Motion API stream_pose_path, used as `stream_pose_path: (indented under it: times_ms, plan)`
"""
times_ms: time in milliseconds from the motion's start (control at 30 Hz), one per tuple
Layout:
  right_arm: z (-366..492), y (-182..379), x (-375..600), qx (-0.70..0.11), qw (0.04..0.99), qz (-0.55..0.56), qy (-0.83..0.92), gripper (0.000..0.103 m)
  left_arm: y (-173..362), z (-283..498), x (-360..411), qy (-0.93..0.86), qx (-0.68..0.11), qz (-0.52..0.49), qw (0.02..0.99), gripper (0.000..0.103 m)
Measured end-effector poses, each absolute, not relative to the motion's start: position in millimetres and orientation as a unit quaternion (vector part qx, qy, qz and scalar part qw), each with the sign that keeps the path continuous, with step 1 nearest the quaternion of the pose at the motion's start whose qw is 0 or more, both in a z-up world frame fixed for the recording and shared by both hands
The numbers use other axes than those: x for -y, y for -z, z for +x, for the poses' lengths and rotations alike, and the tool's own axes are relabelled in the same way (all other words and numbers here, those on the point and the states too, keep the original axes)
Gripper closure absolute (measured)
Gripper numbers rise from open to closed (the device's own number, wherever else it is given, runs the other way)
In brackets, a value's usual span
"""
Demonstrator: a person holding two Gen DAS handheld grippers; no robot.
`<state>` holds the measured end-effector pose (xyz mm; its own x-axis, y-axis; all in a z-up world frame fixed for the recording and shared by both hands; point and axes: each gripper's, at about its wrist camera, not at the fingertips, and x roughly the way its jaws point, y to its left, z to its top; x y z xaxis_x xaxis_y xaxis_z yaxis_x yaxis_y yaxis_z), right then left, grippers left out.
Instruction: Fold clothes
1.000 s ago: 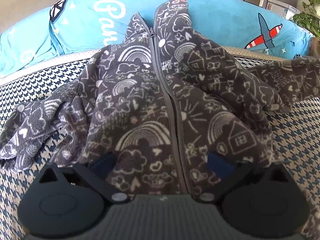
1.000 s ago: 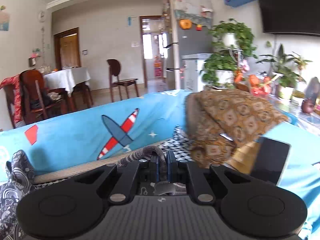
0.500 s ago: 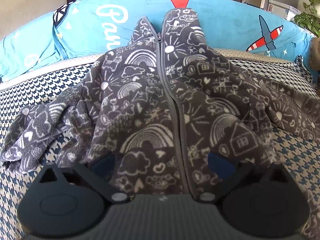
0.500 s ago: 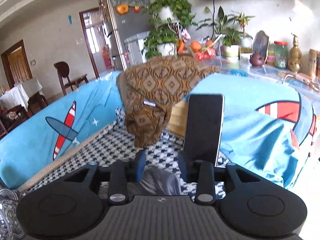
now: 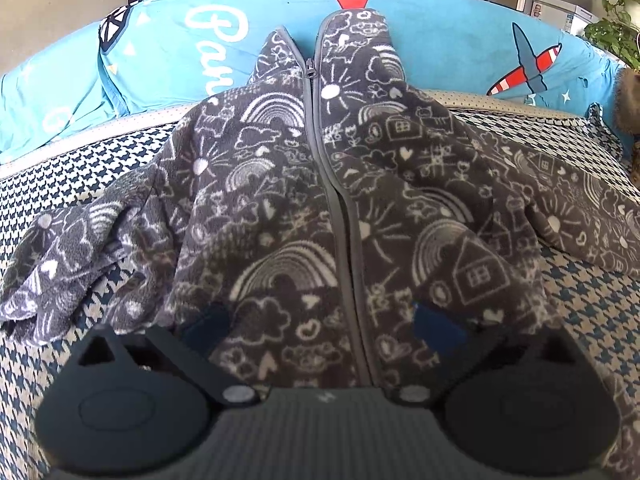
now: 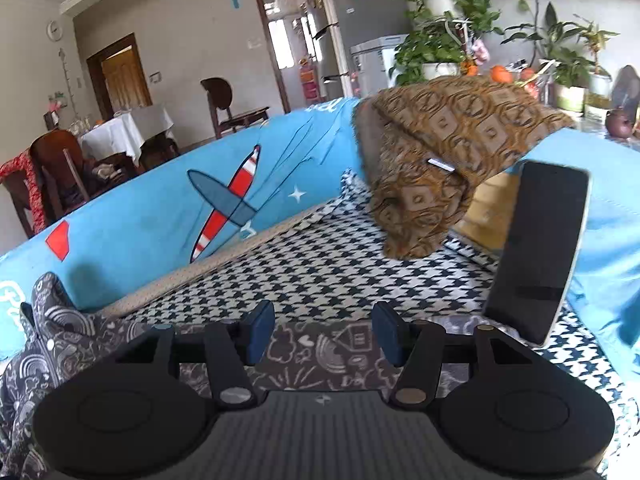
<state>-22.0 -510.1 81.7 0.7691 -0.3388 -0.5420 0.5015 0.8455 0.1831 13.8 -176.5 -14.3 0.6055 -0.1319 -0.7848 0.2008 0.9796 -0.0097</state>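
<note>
A dark grey fleece zip jacket (image 5: 328,208) with white doodles lies face up on the houndstooth sofa seat (image 5: 80,168), its collar propped against the blue backrest. Its left sleeve (image 5: 68,256) is crumpled; its right sleeve (image 5: 580,208) stretches out flat. My left gripper (image 5: 320,328) stands wide open over the hem, a blue pad on either side of the zip. In the right wrist view my right gripper (image 6: 323,332) is open just above the flat sleeve end (image 6: 320,348), holding nothing.
A brown patterned cushion (image 6: 440,152) rests in the sofa's right corner. A black phone (image 6: 536,252) stands upright against the blue armrest cover, close to the right finger. The blue backrest (image 5: 440,32) bounds the far side. Chairs, a table and plants lie beyond.
My right gripper was shut on the right sleeve a second ago; it has carried the sleeve outward, opened and let go, and the sleeve now lies flat. The left gripper stayed open at the hem.
</note>
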Motion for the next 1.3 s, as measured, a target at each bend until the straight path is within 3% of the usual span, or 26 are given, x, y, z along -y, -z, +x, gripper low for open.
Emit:
stream_pose_path:
  times_ms: [267,800,1200,1300]
  plan:
    - [28.1,-44.5,504.6,-0.301,0.933,0.118,0.156,0.047,15.0,14.6,174.9,0.097,-0.44,0.029,0.892,0.0]
    - [76.1,-5.3,517.1,-0.313,0.945,0.051,0.076,0.047,24.2,18.1,176.0,0.096,-0.455,0.026,0.885,0.0]
    - [94.6,9.1,519.5,-0.326,0.944,0.032,0.043,0.038,29.5,20.0,177.4,0.097,-0.462,0.029,0.881,0.0]
    - [94.5,8.8,517.5,-0.327,0.944,0.034,0.034,0.047,30.0,20.4,178.2,0.097,-0.462,0.031,0.881,0.0]
